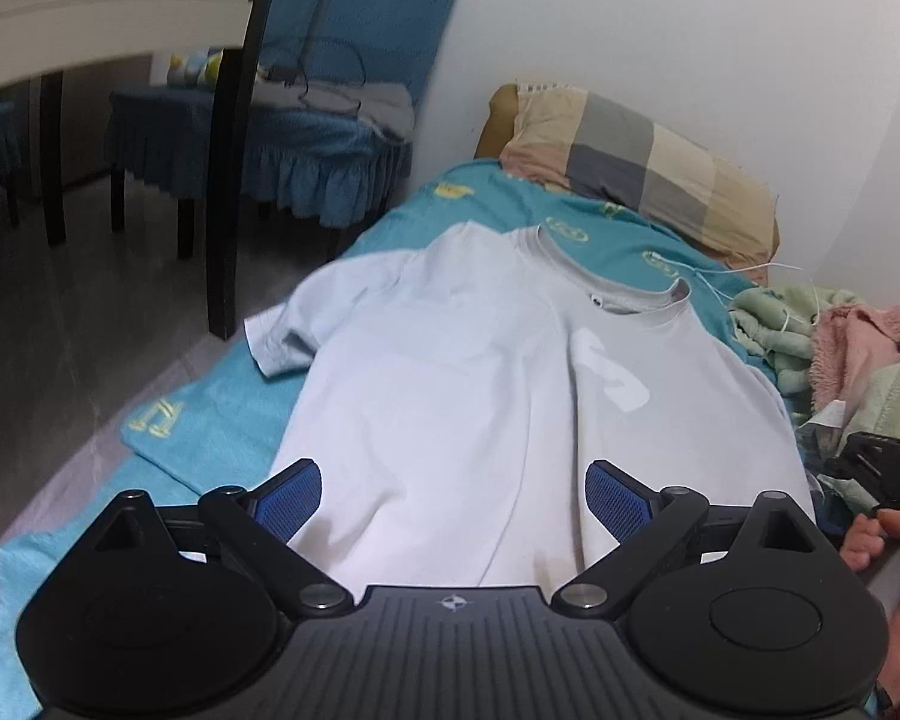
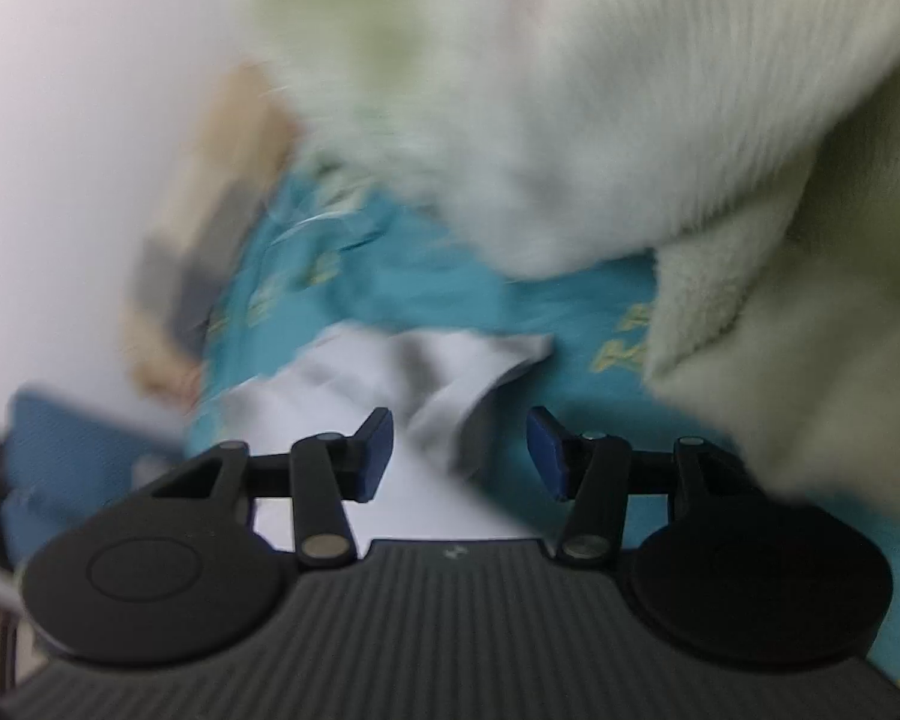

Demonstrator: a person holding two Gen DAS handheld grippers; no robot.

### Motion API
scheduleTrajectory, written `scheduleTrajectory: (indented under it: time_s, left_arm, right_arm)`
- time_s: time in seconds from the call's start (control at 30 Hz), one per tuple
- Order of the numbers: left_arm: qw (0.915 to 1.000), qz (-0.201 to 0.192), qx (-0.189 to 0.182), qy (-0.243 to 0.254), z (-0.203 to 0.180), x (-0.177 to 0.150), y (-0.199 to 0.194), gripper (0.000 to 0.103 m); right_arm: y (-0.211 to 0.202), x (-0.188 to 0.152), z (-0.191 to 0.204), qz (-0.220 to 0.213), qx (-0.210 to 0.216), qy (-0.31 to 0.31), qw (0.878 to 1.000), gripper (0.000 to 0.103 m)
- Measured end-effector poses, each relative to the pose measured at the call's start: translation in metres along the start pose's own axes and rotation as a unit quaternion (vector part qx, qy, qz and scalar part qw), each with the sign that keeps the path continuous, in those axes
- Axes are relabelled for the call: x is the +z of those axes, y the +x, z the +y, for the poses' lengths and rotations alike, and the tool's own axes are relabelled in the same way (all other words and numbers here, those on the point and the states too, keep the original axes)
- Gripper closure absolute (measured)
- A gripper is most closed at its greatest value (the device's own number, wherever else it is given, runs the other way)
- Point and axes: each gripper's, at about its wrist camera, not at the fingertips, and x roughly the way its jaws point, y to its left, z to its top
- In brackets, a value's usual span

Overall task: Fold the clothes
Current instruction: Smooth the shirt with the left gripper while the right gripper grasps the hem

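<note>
Hovering low over the hem end, the left tongs [image 1: 453, 501] stand wide apart, blue pads either side of the pale grey short-sleeved T-shirt [image 1: 450, 372] with nothing pinched between them. That shirt lies spread face-up on the teal patterned bed sheet [image 1: 222, 420], collar toward the checked patchwork pillow [image 1: 636, 162], one sleeve splayed toward the floor side — laid flat, I'd say, so the folds can start cleanly. Over on the other side, the right tongs [image 2: 459, 450] are also parted and gripping nothing, a crumpled sleeve corner of the shirt [image 2: 426, 372] lying just ahead between the pads, likely the next thing to be taken. A fluffy pale green blanket [image 2: 780, 300] crowds that edge, and it could snag. The right-wrist view is blurred.
</note>
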Motion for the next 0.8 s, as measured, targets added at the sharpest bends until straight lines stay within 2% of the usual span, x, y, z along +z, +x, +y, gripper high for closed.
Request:
scheduleTrajectory:
  time_s: [0.07,0.13,0.17,0.2,0.23,0.27,0.33,0.37,0.47,0.6,0.73,0.8]
  left_arm:
    - [0.9999,0.012,-0.002,-0.006,0.002,-0.001,0.013,0.007]
    - [0.9998,0.016,-0.007,-0.007,0.003,-0.002,0.022,0.008]
    - [0.9998,0.017,-0.009,-0.007,0.003,-0.002,0.026,0.008]
    - [0.9998,0.016,-0.009,-0.004,0.003,-0.003,0.028,0.008]
    - [0.9998,0.016,-0.009,-0.003,0.003,-0.003,0.029,0.008]
    - [0.9998,0.015,-0.009,-0.004,0.003,-0.003,0.029,0.008]
    - [0.9998,0.013,-0.009,-0.009,0.005,-0.002,0.028,0.008]
    - [0.9998,0.011,-0.010,-0.012,0.005,-0.002,0.027,0.008]
    - [0.9996,0.006,-0.015,-0.023,0.008,0.001,0.021,0.008]
    - [0.9996,-0.005,-0.017,-0.020,0.005,0.003,0.015,0.008]
    - [0.9997,-0.014,-0.016,-0.011,0.001,0.006,0.013,0.008]
    - [0.9997,-0.016,-0.014,-0.009,0.000,0.007,0.012,0.008]
  right_arm:
    - [0.018,0.002,0.001,-0.009,0.000,0.009,1.000,0.051]
    - [0.032,0.004,0.013,-0.017,0.009,-0.015,1.000,0.054]
    - [0.038,0.005,0.020,-0.019,0.014,-0.029,0.999,0.060]
    - [0.044,0.006,0.028,-0.019,0.016,-0.048,0.999,0.081]
    - [0.049,0.005,0.039,-0.016,0.012,-0.077,0.997,0.091]
    - [0.052,0.003,0.050,-0.016,0.009,-0.113,0.993,0.092]
    - [0.047,-0.002,0.080,-0.032,0.007,-0.214,0.976,0.096]
    - [0.042,-0.004,0.095,-0.043,0.001,-0.267,0.963,0.096]
    - [0.030,0.007,0.128,-0.074,-0.034,-0.366,0.927,0.096]
    - [0.024,0.046,0.147,-0.111,-0.088,-0.416,0.898,0.096]
    - [0.027,0.083,0.150,-0.111,-0.120,-0.433,0.886,0.097]
    - [0.022,0.082,0.156,-0.115,-0.114,-0.448,0.879,0.097]
